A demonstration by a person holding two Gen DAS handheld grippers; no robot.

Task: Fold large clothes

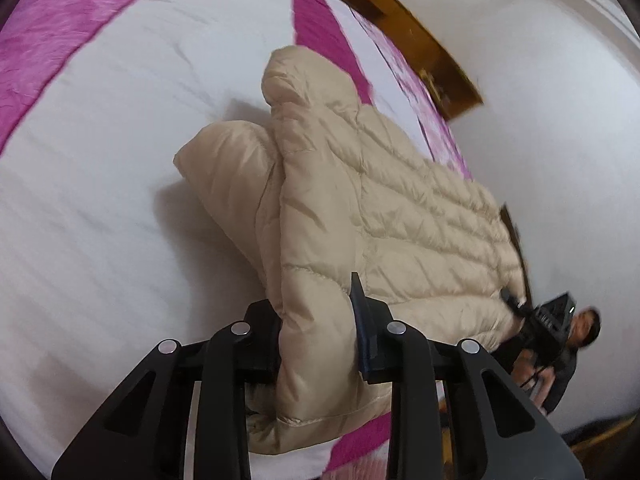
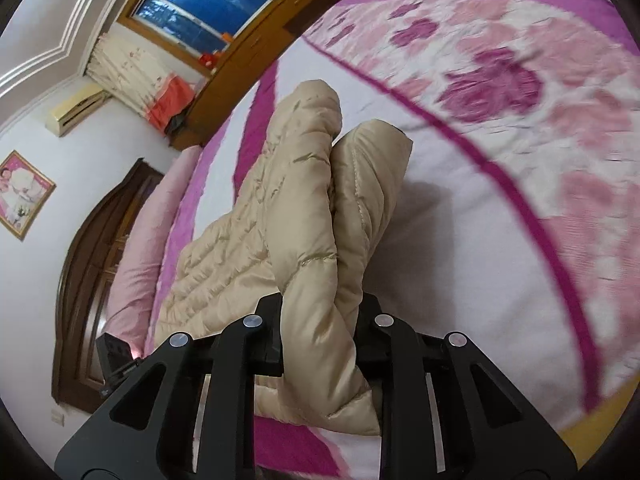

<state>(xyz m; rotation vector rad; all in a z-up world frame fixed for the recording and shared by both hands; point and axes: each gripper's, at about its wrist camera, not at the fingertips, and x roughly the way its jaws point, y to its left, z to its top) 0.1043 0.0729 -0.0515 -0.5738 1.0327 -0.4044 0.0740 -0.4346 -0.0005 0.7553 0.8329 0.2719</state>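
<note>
A beige quilted down jacket (image 1: 380, 200) lies on a bed with a white and magenta cover (image 1: 100, 160). One folded part stands up as a puffy ridge. My left gripper (image 1: 316, 316) is shut on the near edge of the jacket, and the fabric bulges out between its fingers (image 1: 364, 312). In the right wrist view the same jacket (image 2: 248, 208) runs away from me, and my right gripper (image 2: 320, 320) is shut on a thick fold of it. The pads of both grippers are hidden by the padding.
A wooden bed frame (image 1: 400, 12) borders the far side. A person (image 1: 576, 344) stands beside the bed near a white wall. Pink pillows (image 2: 136, 264) lie by a dark wooden headboard (image 2: 88, 272). The floral part of the bedspread (image 2: 520, 100) spreads to the right.
</note>
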